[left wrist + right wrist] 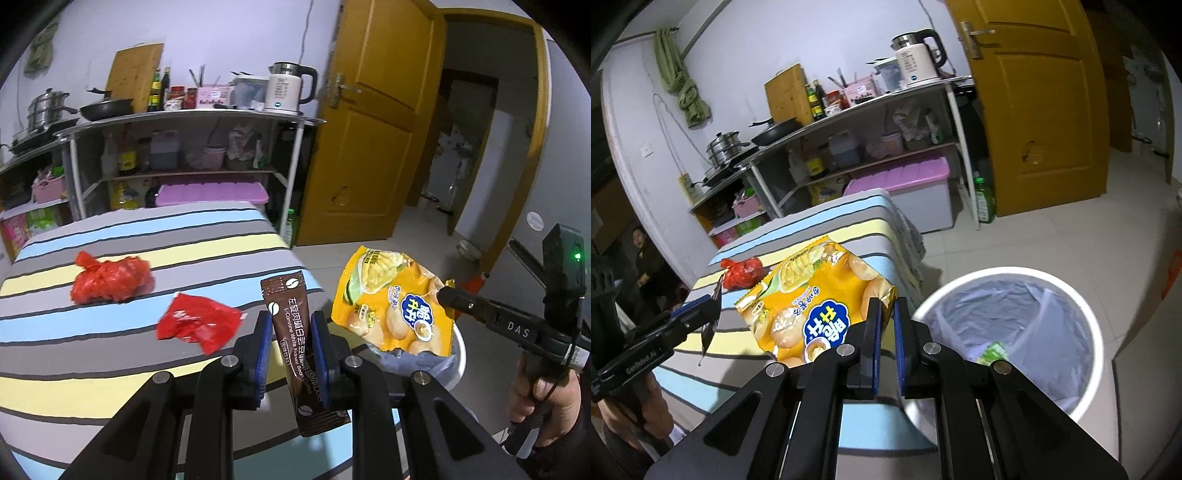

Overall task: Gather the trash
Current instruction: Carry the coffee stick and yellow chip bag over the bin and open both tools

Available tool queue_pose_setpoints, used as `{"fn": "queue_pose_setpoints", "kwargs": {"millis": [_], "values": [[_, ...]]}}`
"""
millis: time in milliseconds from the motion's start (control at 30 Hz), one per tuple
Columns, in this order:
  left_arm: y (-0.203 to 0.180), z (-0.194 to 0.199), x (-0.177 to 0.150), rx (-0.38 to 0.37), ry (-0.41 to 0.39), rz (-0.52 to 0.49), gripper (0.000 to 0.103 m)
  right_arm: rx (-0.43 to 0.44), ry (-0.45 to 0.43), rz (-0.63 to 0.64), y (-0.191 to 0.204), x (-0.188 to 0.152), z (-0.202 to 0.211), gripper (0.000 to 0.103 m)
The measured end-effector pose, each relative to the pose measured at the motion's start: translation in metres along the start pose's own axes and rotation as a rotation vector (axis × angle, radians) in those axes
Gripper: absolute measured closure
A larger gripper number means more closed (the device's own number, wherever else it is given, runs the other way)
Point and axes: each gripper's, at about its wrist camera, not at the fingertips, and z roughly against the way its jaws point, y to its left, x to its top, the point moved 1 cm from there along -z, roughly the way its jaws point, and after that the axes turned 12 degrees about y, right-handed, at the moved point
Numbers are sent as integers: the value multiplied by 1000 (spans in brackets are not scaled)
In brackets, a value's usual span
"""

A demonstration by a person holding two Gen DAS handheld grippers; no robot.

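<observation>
**Both claws loaded beside the trash bin**

Left claw [290,325] of mine is closed on a brown coffee sachet [301,354], which stands almost upright between the blue pads [263,350] in the lower centre of the left wrist view. At the right of that same frame my right claw [445,295] pinches the corner of a yellow chip bag [395,299], and my right hand [546,391] grips its handle in the lower right.

In the right wrist view the chip bag [812,302] hangs in the centre of the frame, its edge clamped between the nearly closed pads of the right claw [885,314]. The white trash bin [1086,306] with a grey liner stands on the floor at the lower right, and something green lies inside it. My left claw [713,295] comes in from the left edge with the sachet [709,332] seen edge-on.

On the striped table [110,354] at the left of the left wrist view lie a red plastic bag [110,280], knotted, and nearer to me a flat red wrapper [199,325], close together but apart.
</observation>
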Motion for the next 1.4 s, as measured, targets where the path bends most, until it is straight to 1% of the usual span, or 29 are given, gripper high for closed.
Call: {"fn": "queue_pose_setpoints", "kwargs": {"millis": [233,567,1000,1400], "values": [[-31,-16,5,-57,20,-40,82,-44,-19,-48,-29,-10,19,96],[-68,-41,13,-108,51,-86,82,-90,-30,-112,-63,-17,30,96],[-96,-75,17,-157,94,-121,82,-127,-7,-178,-98,-26,26,96],[-113,-113,16,-184,155,-138,81,-145,47,-236,-126,-34,11,96]]}}
